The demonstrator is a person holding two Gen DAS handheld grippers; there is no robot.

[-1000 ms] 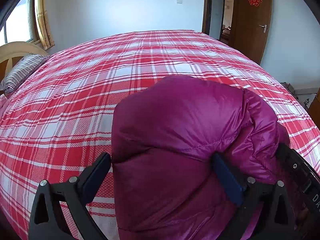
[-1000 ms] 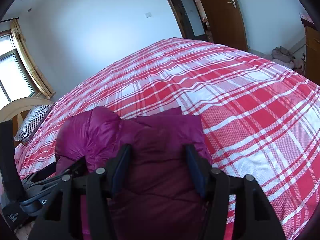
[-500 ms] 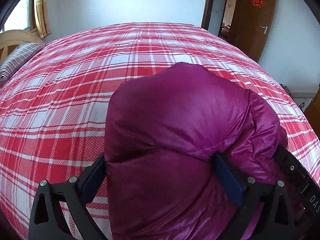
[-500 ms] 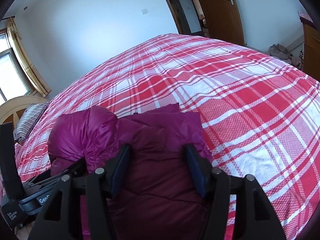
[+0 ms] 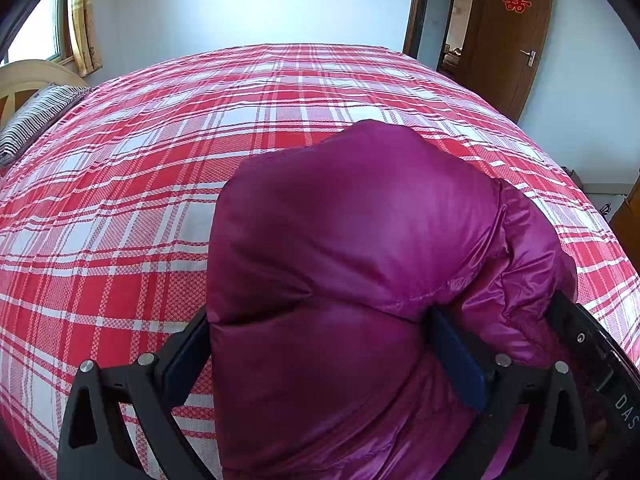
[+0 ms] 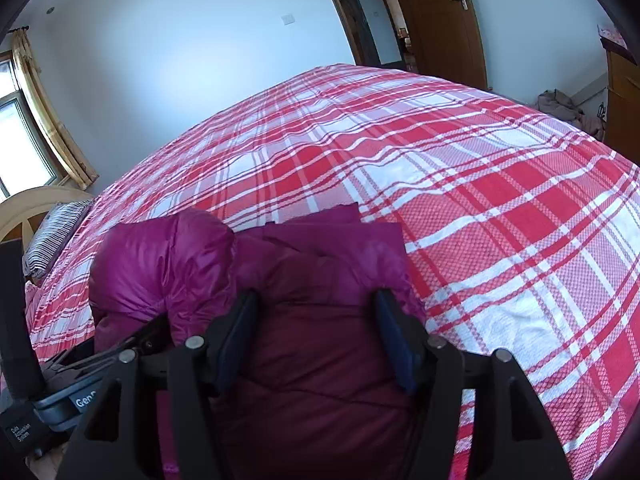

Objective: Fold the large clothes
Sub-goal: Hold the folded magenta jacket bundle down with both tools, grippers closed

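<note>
A folded magenta down jacket (image 5: 360, 264) lies bundled at the near edge of the bed (image 5: 200, 140) with its red and white plaid cover. My left gripper (image 5: 320, 340) is shut on the puffy bundle, its jaws pressed into both sides. My right gripper (image 6: 316, 320) is shut on the jacket's (image 6: 320, 360) other end, where flat folded layers stick out ahead of the fingers. The left gripper's body shows at the lower left of the right wrist view (image 6: 80, 392). The jacket's underside is hidden.
A striped pillow (image 5: 36, 116) and a wooden headboard (image 5: 28, 80) are at the far left. A brown door (image 5: 512, 36) and an open doorway stand beyond the bed. Clothes lie on the floor (image 6: 564, 108) by a wooden cabinet (image 6: 624, 92).
Both grippers have moved forward over the bed with the jacket held between them. The bundle has bunched up higher in the left gripper. Neither grip has changed.
</note>
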